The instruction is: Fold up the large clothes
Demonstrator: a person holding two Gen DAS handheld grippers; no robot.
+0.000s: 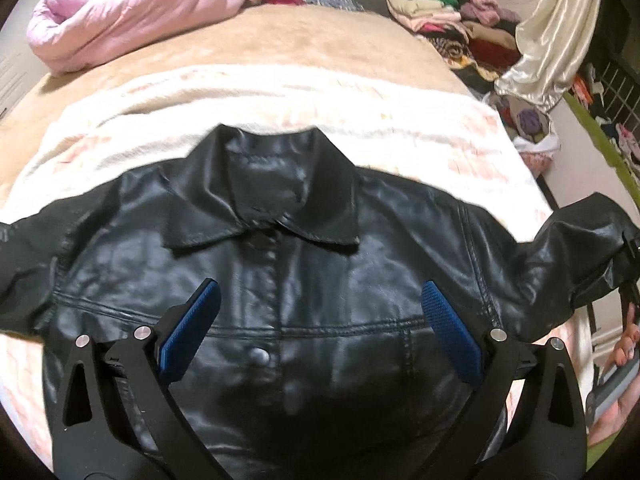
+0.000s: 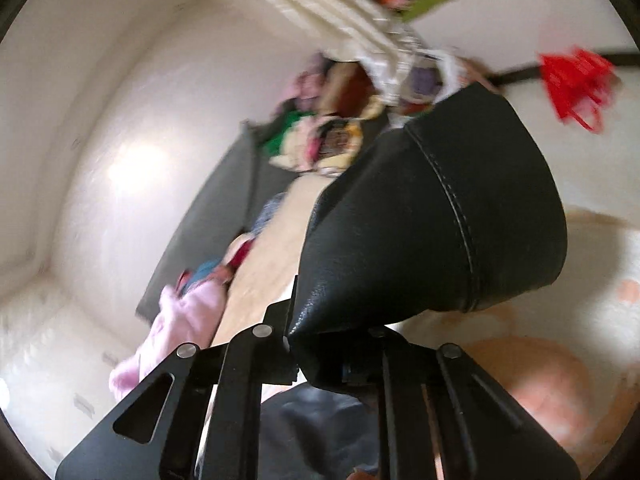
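A black leather jacket [image 1: 304, 280] lies front up on a white and pink blanket [image 1: 280, 100], collar away from me, buttons closed. My left gripper [image 1: 320, 312] hovers open over the jacket's chest, blue pads [image 1: 192, 328] wide apart and empty. My right gripper [image 2: 320, 364] is shut on the cuff of the jacket's right sleeve [image 2: 440, 220] and holds it lifted; its pads are hidden by the leather. In the left wrist view that sleeve [image 1: 580, 256] is raised at the far right edge. The other sleeve [image 1: 28, 248] runs off to the left.
A pink duvet [image 1: 132, 12] lies bunched at the bed's far left. A pile of mixed clothes [image 1: 452, 28] and a cream satin cloth [image 1: 552, 36] sit at the far right. A red hanger [image 2: 576, 80] shows beyond the sleeve.
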